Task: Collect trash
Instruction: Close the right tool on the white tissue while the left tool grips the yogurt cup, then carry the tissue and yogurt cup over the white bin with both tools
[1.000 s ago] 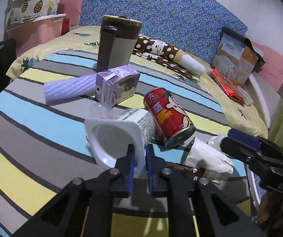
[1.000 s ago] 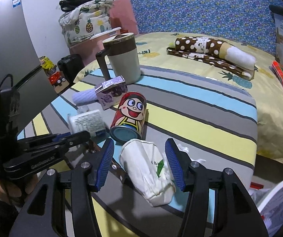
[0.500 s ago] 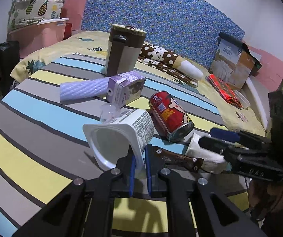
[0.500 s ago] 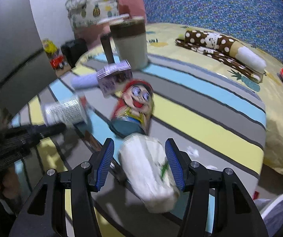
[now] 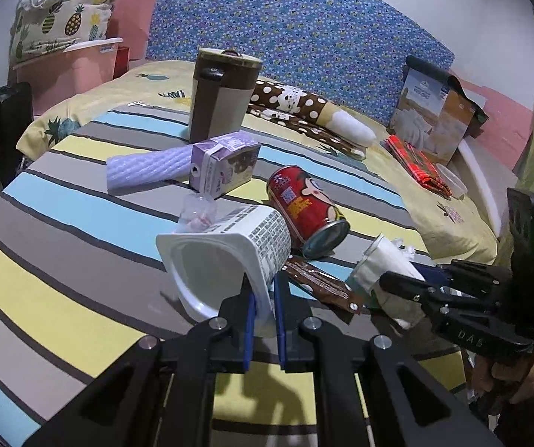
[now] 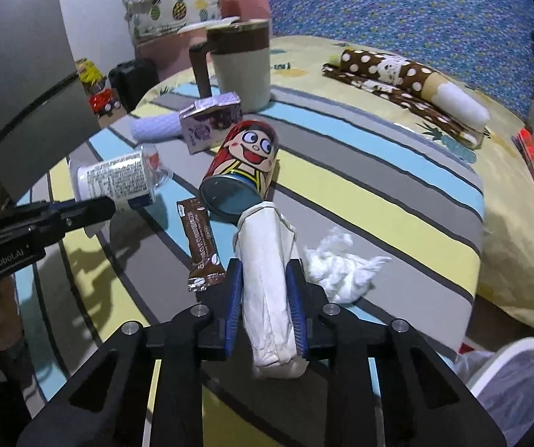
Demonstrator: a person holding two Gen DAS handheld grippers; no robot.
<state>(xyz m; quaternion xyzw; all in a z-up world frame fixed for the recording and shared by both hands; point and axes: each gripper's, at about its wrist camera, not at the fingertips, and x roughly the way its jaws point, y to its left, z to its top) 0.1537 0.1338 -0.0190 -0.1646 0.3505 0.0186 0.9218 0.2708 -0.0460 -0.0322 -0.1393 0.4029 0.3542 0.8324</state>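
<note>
Striped table (image 6: 397, 201): crushed paper cup (image 6: 267, 283) points at camera.

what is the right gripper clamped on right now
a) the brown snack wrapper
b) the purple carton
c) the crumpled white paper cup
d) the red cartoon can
c: in the right wrist view the right gripper has just closed its jaws, and the blue pads press both sides of the crumpled white paper cup. The red can and brown wrapper lie free on the striped cloth.
</note>
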